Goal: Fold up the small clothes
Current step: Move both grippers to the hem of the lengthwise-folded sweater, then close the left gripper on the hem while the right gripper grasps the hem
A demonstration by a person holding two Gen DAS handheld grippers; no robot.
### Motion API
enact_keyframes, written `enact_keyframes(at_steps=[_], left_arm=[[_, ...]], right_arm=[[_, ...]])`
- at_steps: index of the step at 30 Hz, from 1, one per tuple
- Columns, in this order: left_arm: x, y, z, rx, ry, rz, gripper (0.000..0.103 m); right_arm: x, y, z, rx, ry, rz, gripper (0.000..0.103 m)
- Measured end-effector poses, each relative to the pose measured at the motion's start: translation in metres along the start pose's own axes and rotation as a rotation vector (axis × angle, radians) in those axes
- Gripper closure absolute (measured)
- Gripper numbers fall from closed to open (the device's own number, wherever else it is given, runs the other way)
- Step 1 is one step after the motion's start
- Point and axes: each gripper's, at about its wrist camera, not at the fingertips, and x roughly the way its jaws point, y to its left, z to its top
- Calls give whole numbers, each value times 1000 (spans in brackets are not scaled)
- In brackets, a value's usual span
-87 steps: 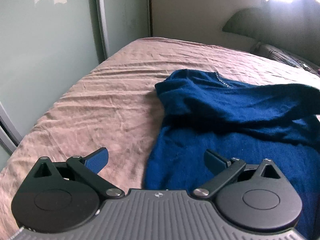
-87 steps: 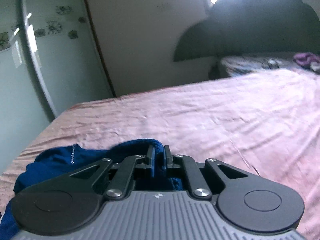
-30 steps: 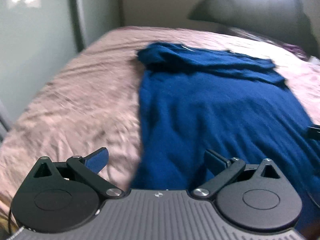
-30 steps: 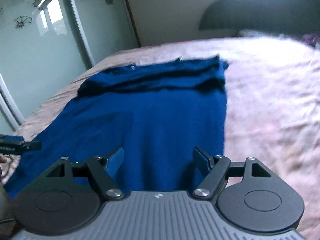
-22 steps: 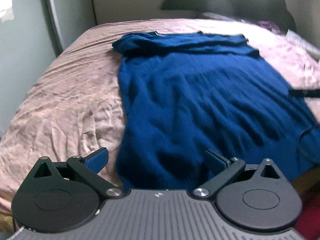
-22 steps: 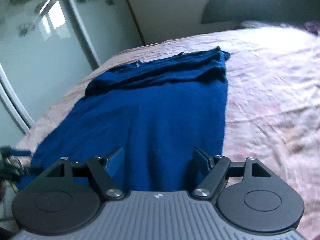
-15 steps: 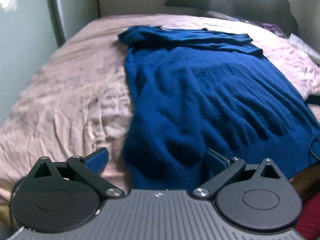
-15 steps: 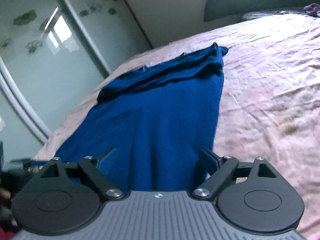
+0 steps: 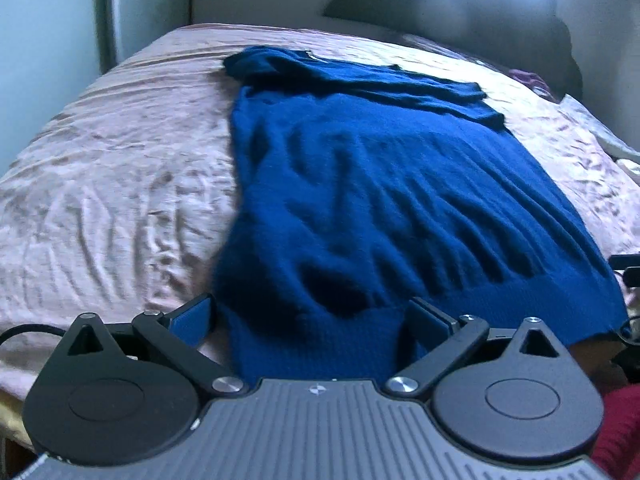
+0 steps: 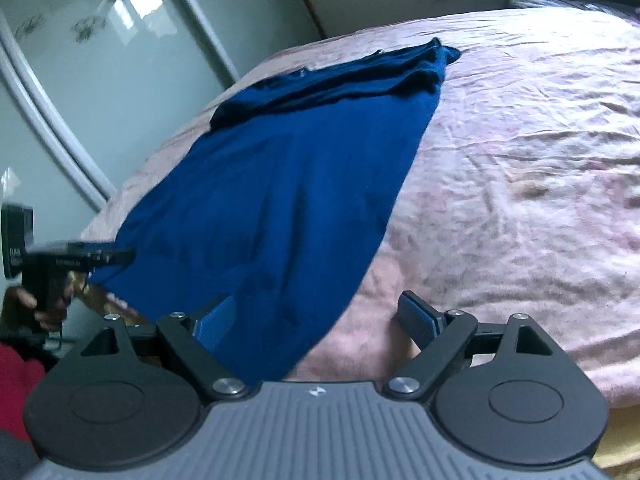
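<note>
A dark blue knitted sweater [image 9: 380, 184] lies flat on the pink bedsheet [image 9: 100, 168], its sleeves folded across the far end and its ribbed hem toward me. My left gripper [image 9: 310, 320] is open, its fingers spread over the hem's near left corner without pressing it. In the right wrist view the same sweater [image 10: 288, 168] runs away to the upper left. My right gripper [image 10: 316, 320] is open too, straddling the hem's near right corner and the sheet beside it.
Mirrored wardrobe doors [image 10: 80, 92] stand along the bed's left side. A dark headboard [image 9: 440, 28] and a purple item [image 9: 528, 78] lie at the far end. The left gripper, held by a hand [image 10: 44, 304], shows in the right view. Open sheet [image 10: 540, 160] spreads right of the sweater.
Both grippers drew back from the sleeves to the near hem, and both cameras tipped downward. The right gripper, earlier shut on a sleeve, let go and opened wide.
</note>
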Motion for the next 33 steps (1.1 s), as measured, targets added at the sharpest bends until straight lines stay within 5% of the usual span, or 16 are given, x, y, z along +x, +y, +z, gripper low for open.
enact_keyframes(at_steps=[7,10,14,19,26,33], left_arm=[[1,0,-6,5,-50,-15,3],[1,0,-5,14,-44,-21,3],[1,-3,-4,26,-48,-28,9],[0,-7,-2,43,-55,-38,33],[-2,-4,1,26,-41,-41,86],[-5,-6,5,14,-42,-54,92]], right_arm=[[1,11,-12,-6,11,82,14],[8,11,-14,60,24,210,27],[22,20,-15,74,10,282,29],[42,22,-7,97,16,276,73],[40,31,-8,32,32,218,79],[39,33,-8,29,27,219,90]])
